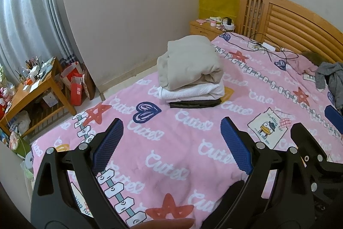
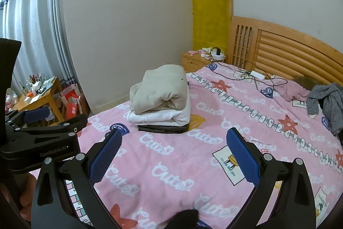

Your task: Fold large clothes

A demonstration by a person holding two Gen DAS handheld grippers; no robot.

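A stack of folded clothes sits on the pink bed: a beige garment [image 1: 189,62] [image 2: 159,90] on top, a white one [image 1: 193,92] [image 2: 158,116] under it, a dark one [image 1: 195,103] [image 2: 163,128] at the bottom. An unfolded grey garment [image 1: 331,81] [image 2: 325,102] lies crumpled at the bed's right side near the headboard. My left gripper [image 1: 171,138] hovers open over the bedspread short of the stack, holding nothing. My right gripper [image 2: 174,149] is also open and empty, beside the left one, whose body shows at the left edge of the right wrist view.
The pink patterned bedspread [image 1: 171,153] [image 2: 171,164] covers the bed. A power strip with black cables [image 1: 264,46] [image 2: 256,74] lies near the wooden headboard [image 1: 289,20]. A nightstand [image 1: 206,28] stands by the wall. A cluttered wooden table [image 1: 32,87] and red bags [image 1: 74,81] stand left.
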